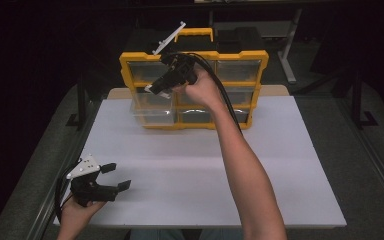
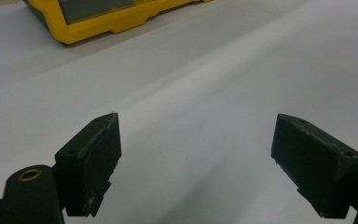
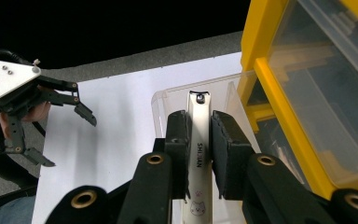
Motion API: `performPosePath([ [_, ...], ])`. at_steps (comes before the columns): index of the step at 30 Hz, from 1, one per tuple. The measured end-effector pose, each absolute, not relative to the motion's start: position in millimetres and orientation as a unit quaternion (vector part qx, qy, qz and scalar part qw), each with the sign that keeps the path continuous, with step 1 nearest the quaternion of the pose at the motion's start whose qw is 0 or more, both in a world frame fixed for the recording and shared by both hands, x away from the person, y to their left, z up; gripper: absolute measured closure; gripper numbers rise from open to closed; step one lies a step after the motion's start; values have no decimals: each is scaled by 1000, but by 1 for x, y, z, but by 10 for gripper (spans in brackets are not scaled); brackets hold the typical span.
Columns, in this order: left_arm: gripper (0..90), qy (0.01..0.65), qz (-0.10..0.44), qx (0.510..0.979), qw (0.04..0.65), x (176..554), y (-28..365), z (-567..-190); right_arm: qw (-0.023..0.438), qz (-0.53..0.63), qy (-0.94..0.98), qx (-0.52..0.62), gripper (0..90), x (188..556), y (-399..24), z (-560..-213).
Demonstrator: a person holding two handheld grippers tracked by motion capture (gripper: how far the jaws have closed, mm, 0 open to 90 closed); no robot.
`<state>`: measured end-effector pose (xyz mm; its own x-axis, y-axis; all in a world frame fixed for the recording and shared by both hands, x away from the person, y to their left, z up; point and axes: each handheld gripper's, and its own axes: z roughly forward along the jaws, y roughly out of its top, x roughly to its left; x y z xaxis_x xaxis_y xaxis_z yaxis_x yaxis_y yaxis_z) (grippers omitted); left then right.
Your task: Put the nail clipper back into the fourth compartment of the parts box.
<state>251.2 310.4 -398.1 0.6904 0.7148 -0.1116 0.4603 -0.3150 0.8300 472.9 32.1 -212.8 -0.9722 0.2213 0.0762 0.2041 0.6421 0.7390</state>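
Note:
My right gripper [image 1: 156, 90] is raised in front of a yellow organizer [image 1: 129, 64] with clear drawers. In the right gripper view its jaws [image 3: 199, 126] are shut on a slim silver nail clipper [image 3: 199, 144] that points forward. The clipper's tip hangs above a clear drawer [image 3: 167, 100] pulled out from the organizer's lower left [image 1: 152, 116]. My left gripper [image 1: 118, 176] rests low at the table's front left corner. Its jaws [image 2: 196, 158] are open with only bare table between them. It also shows in the right gripper view [image 3: 69, 140].
The white table top [image 1: 280, 175] runs wide in front of the organizer [image 2: 102, 25]. A white strip [image 1: 170, 37] sticks up behind the organizer's top, beside a yellow handle [image 1: 194, 33]. Dark floor and table legs surround the table.

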Motion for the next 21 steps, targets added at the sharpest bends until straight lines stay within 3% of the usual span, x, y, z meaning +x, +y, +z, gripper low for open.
performPosePath([
  [21, 157, 367, 141, 799, 454, 252, 311, -399, 8, 388, 914, 116, 758, 487, 50, -242],
])
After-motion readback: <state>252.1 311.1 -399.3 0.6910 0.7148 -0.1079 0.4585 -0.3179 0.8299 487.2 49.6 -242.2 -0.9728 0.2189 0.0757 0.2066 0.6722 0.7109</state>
